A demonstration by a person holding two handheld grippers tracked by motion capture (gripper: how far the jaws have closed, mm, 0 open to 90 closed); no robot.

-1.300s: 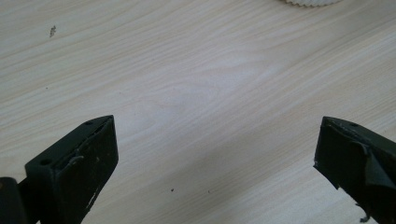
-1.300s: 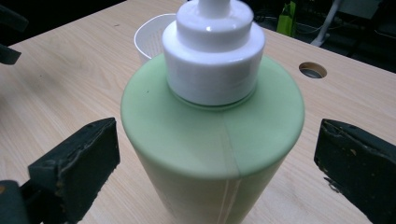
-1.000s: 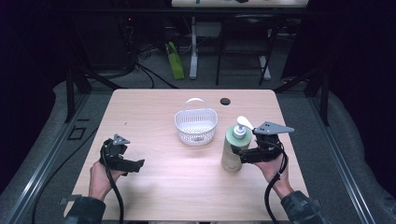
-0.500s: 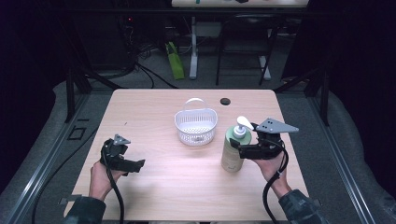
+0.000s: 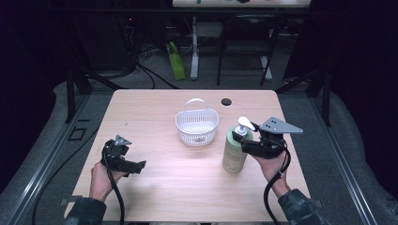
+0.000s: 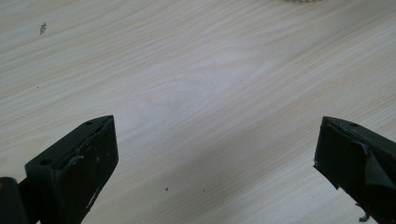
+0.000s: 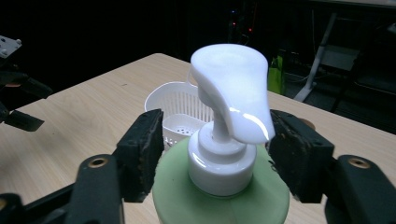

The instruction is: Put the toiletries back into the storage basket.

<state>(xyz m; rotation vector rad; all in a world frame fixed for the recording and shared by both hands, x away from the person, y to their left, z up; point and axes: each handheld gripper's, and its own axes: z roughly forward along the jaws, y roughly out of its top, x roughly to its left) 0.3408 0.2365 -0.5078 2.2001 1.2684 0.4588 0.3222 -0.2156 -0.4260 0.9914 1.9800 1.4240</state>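
Right gripper: it sits at the top of the green pump bottle, held by the person's right hand on the right side of the surface.
Right jaws: they have just been closing, with the white pump head and its collar between them. In the right gripper view a gap shows between the left pad and the collar; the right pad stands just beside the spout, and I cannot tell whether it touches.
Green pump bottle: upright on the wood, just right of and nearer the person than the white basket, the two apart.
White basket: mid-surface, its handle raised, nothing visible inside.
Left gripper: low over the left part of the surface in the person's left hand, well apart from the bottle.
Left jaws: wide apart in the left gripper view, with bare wood between them.
Black disc: lies near the far edge of the surface, beyond the basket.
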